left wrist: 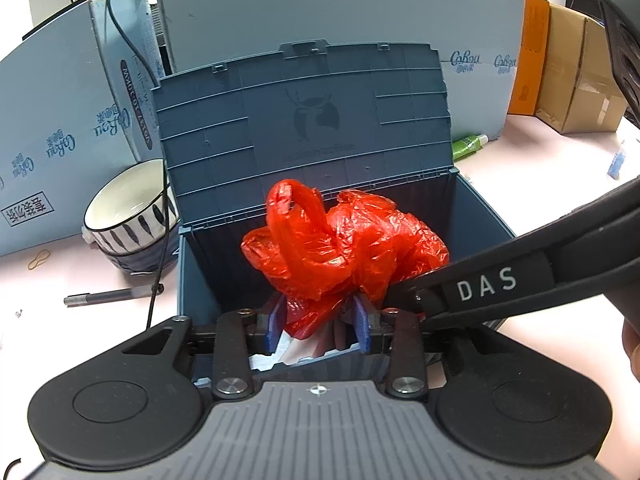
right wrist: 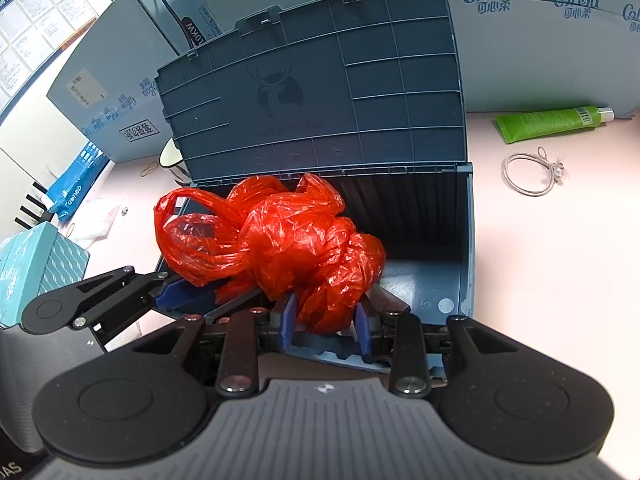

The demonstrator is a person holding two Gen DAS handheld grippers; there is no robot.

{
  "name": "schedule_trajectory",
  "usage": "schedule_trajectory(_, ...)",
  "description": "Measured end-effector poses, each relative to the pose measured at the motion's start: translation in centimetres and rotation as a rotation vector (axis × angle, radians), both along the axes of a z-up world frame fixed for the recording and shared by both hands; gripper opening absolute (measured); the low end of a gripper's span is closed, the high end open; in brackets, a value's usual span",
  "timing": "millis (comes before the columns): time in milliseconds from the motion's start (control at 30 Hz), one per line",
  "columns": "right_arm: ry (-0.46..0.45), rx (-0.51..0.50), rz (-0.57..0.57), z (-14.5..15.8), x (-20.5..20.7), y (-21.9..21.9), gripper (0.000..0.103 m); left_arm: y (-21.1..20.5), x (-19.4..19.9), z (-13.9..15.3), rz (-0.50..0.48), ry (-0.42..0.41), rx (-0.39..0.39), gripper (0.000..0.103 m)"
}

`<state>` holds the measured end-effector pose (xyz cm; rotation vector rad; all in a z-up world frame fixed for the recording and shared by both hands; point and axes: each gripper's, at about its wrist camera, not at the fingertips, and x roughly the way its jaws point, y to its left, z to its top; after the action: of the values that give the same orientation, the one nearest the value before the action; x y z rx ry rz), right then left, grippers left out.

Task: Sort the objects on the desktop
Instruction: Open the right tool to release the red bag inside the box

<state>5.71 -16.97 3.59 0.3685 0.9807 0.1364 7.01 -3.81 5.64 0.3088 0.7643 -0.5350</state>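
One crumpled red plastic bag [left wrist: 340, 240], over open blue storage box [left wrist: 476, 216]: light, limp, slippery; left gripper [left wrist: 320, 320] loosened around it, right gripper [right wrist: 325, 320] pinching it; grasp bunched folds.

Premises: office or storeroom desk. Evidence: stacked tissue cartons [left wrist: 60, 128], brown shipping boxes [left wrist: 576, 80], a pen [left wrist: 108, 298], wall notices [right wrist: 36, 20].

The right tool [left wrist: 408, 300] carries "DAS" in white letters. The grey cardboard panels [right wrist: 540, 40] at the counter's far edge show "CoRou".
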Motion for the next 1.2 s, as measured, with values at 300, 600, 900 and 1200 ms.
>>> schedule_trajectory(300,-0.008,0.013,0.007,0.1,0.0,0.2,0.043,1.3,-0.2,0.4,0.062,-0.021,-0.010,0.065)
schedule_trajectory(600,-0.024,0.029,0.018,0.1,-0.1,0.5,0.053,2.5,-0.6,0.9,0.078,-0.034,-0.039,0.076)
schedule_trajectory(900,-0.129,0.007,-0.061,1.1,-1.2,-0.2,0.094,2.5,-1.3,1.3,0.085,-0.064,-0.057,0.079)
schedule_trajectory(1200,-0.247,0.096,-0.106,1.4,-2.4,-1.2,0.101,1.5,-2.8,2.9,0.019,-0.131,-0.112,0.087)
